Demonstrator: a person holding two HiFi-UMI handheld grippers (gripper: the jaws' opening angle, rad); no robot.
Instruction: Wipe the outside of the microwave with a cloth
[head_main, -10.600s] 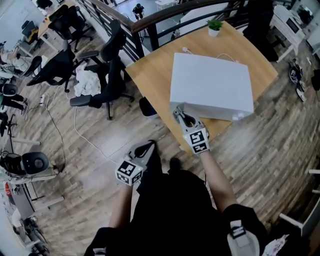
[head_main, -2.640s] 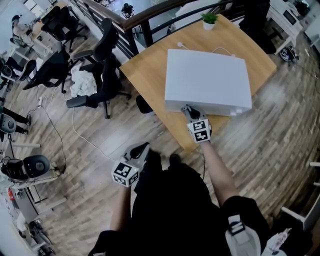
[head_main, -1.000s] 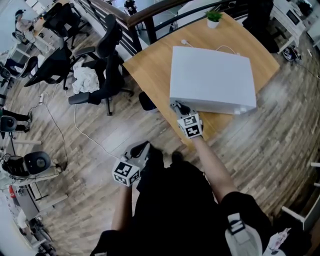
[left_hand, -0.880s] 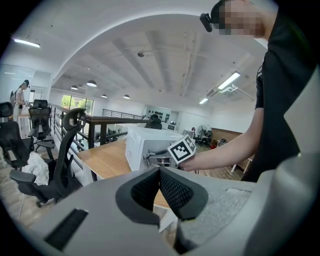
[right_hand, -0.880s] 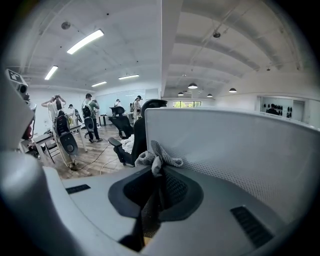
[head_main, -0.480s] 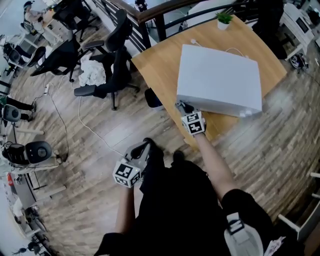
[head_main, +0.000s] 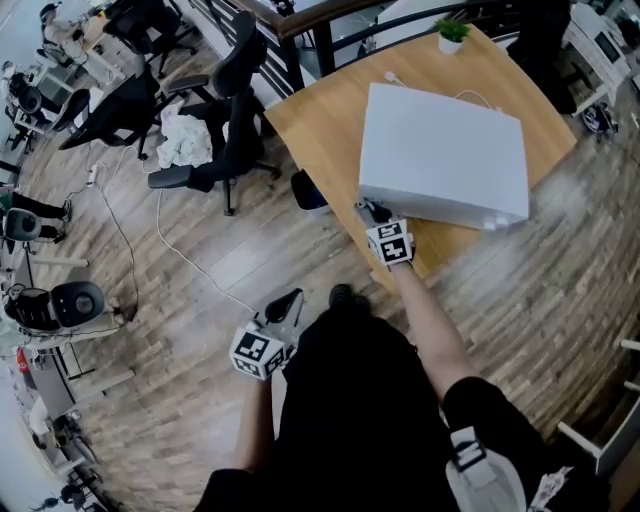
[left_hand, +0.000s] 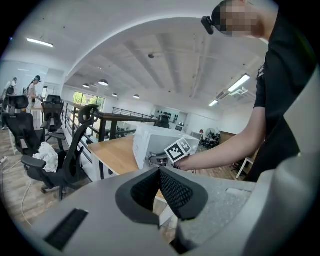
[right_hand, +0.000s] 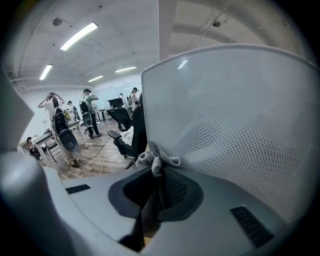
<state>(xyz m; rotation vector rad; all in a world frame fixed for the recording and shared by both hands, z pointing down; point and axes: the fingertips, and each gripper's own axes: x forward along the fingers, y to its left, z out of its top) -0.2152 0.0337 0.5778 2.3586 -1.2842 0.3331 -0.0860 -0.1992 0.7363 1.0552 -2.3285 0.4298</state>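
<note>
A white microwave (head_main: 445, 150) stands on a wooden table (head_main: 320, 125). My right gripper (head_main: 372, 212) is at the microwave's front left corner, shut on a small grey cloth (right_hand: 156, 159) that touches the dotted front face (right_hand: 235, 130). The left gripper view shows the microwave (left_hand: 155, 142) and the right gripper (left_hand: 155, 159) from the side. My left gripper (head_main: 290, 302) hangs low beside my body over the floor, its jaws shut with nothing between them.
Black office chairs (head_main: 215, 130) stand left of the table, one with a white cloth heap (head_main: 185, 140). A small potted plant (head_main: 452, 33) and a white cable (head_main: 470, 97) sit at the table's far side. A railing (head_main: 300, 20) runs behind. People (right_hand: 87, 117) stand far off.
The right gripper with the cloth has stayed at the microwave's front left corner after sliding left along the front face. The left gripper moved slightly lower and right.
</note>
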